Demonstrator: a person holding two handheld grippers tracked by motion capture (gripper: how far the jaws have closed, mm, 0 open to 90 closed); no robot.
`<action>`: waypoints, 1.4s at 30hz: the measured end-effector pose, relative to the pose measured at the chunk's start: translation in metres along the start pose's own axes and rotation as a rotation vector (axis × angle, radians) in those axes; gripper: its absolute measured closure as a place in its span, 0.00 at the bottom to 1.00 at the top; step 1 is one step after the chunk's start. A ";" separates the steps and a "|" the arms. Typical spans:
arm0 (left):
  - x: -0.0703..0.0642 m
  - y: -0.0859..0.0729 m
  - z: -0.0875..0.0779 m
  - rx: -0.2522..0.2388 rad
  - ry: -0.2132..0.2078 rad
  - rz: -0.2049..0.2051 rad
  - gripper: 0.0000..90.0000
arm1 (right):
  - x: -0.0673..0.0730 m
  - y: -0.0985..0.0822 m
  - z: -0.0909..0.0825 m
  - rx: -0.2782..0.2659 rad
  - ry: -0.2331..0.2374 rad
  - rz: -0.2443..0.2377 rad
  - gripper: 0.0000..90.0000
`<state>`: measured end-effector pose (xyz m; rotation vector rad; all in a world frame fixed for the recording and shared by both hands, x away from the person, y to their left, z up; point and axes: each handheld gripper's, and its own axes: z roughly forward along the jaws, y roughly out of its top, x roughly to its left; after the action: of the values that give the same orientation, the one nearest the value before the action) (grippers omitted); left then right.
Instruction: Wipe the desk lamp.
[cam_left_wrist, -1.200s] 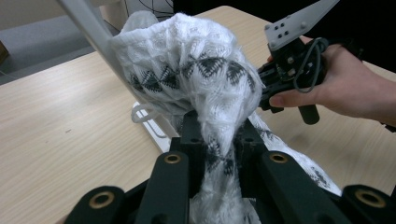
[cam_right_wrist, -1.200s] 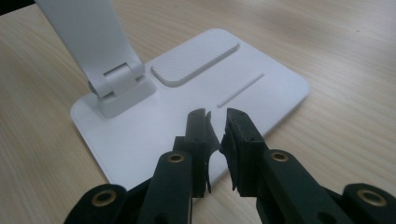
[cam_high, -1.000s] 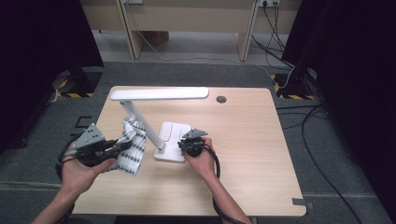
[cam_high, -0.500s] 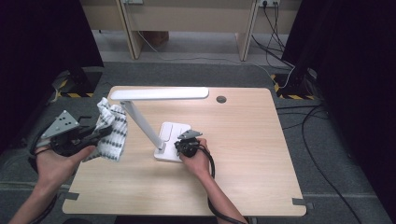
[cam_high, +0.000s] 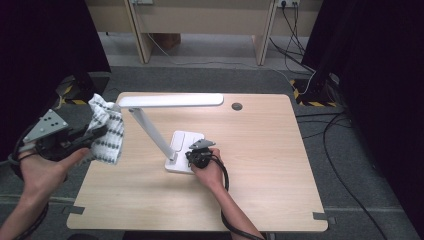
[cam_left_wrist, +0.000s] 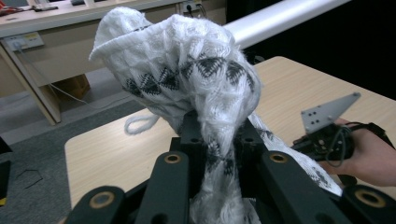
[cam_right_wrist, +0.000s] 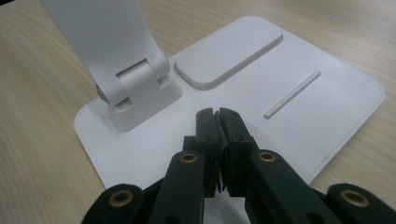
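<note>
Left tongs (cam_high: 90, 134) clamping bunched white, black-patterned cloth (cam_high: 107, 132)

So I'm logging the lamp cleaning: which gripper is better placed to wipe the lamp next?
Left: the left gripper is shut on the cloth beside the lamp, while the right gripper is shut and empty over the base.

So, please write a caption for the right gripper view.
Right gripper, jaws shut and empty, resting over the white lamp base beside the arm hinge.
</note>
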<state>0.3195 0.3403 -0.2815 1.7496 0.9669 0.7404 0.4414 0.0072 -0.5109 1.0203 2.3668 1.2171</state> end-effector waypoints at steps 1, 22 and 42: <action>0.000 0.000 0.000 0.000 0.000 0.000 0.86 | 0.000 0.000 0.000 -0.002 -0.002 -0.002 0.98; 0.028 0.054 0.031 -0.019 0.071 0.019 0.86 | 0.001 -0.003 0.000 -0.020 0.002 -0.008 1.00; 0.003 0.072 0.073 0.044 0.088 0.109 0.86 | 0.001 -0.004 0.001 -0.026 0.001 -0.007 1.00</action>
<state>0.4009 0.2945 -0.2395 1.8320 0.9585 0.8785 0.4395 0.0064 -0.5142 1.0021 2.3471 1.2434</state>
